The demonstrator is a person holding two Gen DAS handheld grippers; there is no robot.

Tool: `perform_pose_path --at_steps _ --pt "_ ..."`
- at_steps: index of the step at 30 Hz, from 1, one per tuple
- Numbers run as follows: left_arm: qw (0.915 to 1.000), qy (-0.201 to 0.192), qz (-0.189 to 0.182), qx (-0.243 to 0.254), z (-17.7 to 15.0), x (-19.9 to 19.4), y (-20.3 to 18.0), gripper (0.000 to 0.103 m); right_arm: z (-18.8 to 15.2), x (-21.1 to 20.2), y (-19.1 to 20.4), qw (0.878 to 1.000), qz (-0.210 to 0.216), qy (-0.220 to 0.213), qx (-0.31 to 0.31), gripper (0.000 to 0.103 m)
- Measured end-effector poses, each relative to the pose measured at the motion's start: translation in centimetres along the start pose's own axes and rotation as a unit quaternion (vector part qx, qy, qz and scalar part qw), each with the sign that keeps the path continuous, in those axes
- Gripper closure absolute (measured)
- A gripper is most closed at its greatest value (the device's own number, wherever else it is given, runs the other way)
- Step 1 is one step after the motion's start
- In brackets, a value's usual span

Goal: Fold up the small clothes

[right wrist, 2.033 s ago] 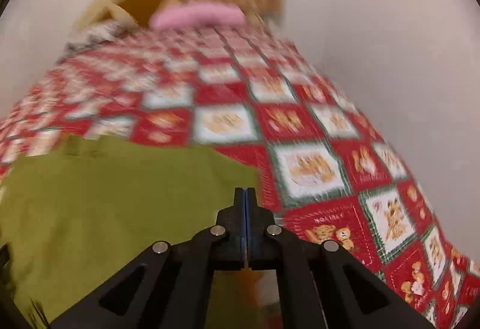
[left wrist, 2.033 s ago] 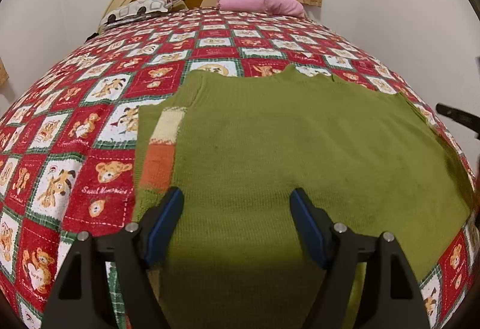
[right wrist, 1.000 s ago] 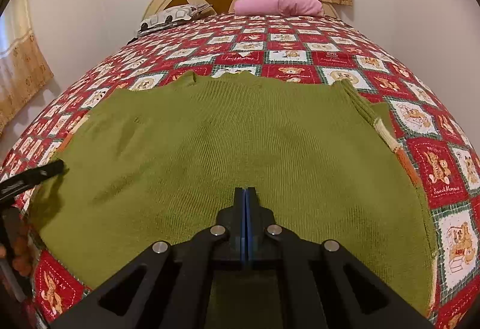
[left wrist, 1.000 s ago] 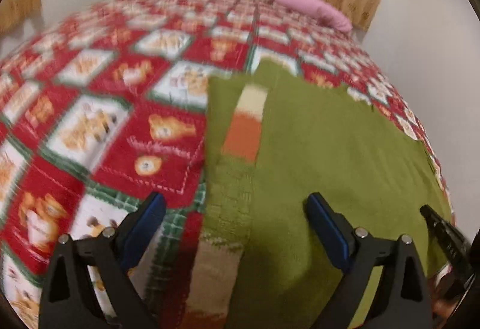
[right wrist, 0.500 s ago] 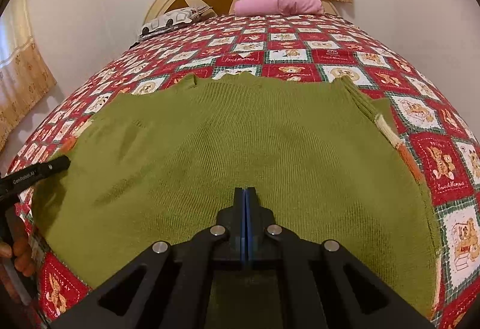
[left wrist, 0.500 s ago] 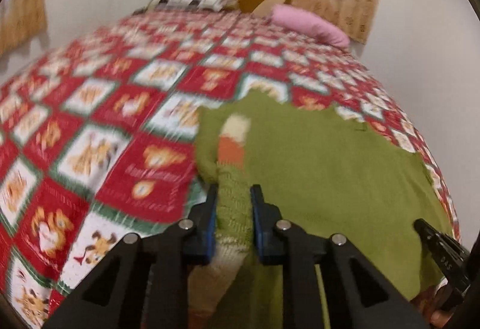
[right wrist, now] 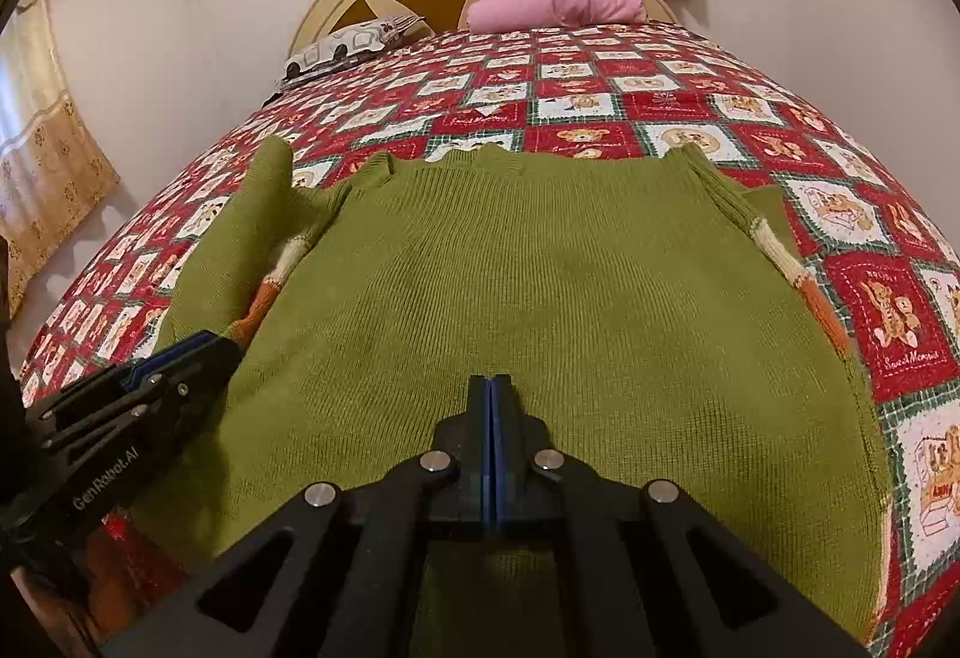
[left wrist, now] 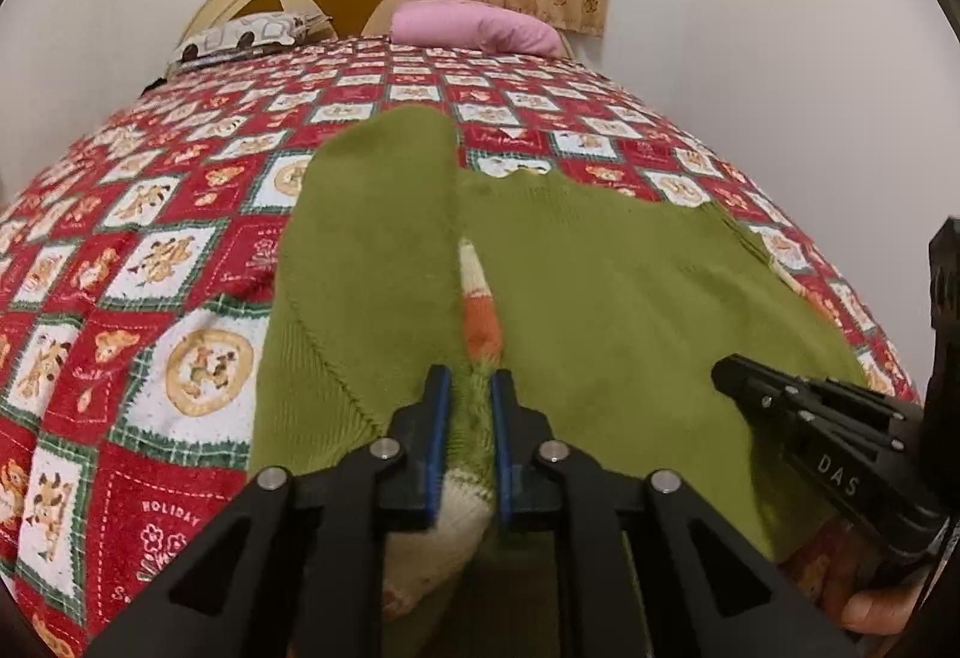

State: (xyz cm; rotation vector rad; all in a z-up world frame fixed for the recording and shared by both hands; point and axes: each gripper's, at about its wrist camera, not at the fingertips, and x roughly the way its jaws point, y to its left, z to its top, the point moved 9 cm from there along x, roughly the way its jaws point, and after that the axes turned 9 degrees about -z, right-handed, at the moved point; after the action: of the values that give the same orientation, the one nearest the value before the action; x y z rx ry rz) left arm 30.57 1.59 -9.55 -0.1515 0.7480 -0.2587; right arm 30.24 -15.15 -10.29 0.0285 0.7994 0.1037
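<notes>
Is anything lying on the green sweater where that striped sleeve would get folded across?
Nothing visible does. The left gripper is shut on the striped sleeve, and the green sweater lies bare across its middle. Only the right gripper, shut, sits over the near hem.

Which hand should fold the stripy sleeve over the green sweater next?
Probably the left. Its tongs have just closed on the sleeve, lifted beside the sweater. The right tongs are shut, holding nothing, over the sweater's middle.
</notes>
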Motion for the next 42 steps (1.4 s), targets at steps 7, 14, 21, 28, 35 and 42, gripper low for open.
perform_pose_path --at_steps 7,14,21,28,35,42 --pt "0.9996 -0.012 -0.021 -0.015 -0.1 -0.1 0.0 0.089 1.0 -0.5 0.1 0.998 0.041 0.011 0.035 0.102" --pt "0.9985 -0.021 -0.039 -0.032 0.0 -0.1 0.1 0.089 6.4 -0.2 6.1 0.975 0.205 0.025 0.081 0.035" --pt "0.9955 -0.029 -0.068 -0.059 0.0 -0.5 0.6 0.089 5.6 5.5 12.6 0.968 0.224 0.103 0.036 0.035" --pt "0.9948 -0.030 -0.073 -0.064 0.1 -0.4 0.5 0.089 5.6 6.0 14.5 0.969 0.234 0.081 0.004 0.072" --pt "0.9944 -0.032 -0.075 -0.068 0.0 -0.6 0.4 0.089 5.4 5.7 14.1 0.971 0.230 0.068 0.019 0.093" --pt "0.9940 -0.055 -0.087 -0.038 1.5 -2.8 -1.6 0.093 7.2 2.0 13.4 0.973 0.228 0.032 0.009 0.094"
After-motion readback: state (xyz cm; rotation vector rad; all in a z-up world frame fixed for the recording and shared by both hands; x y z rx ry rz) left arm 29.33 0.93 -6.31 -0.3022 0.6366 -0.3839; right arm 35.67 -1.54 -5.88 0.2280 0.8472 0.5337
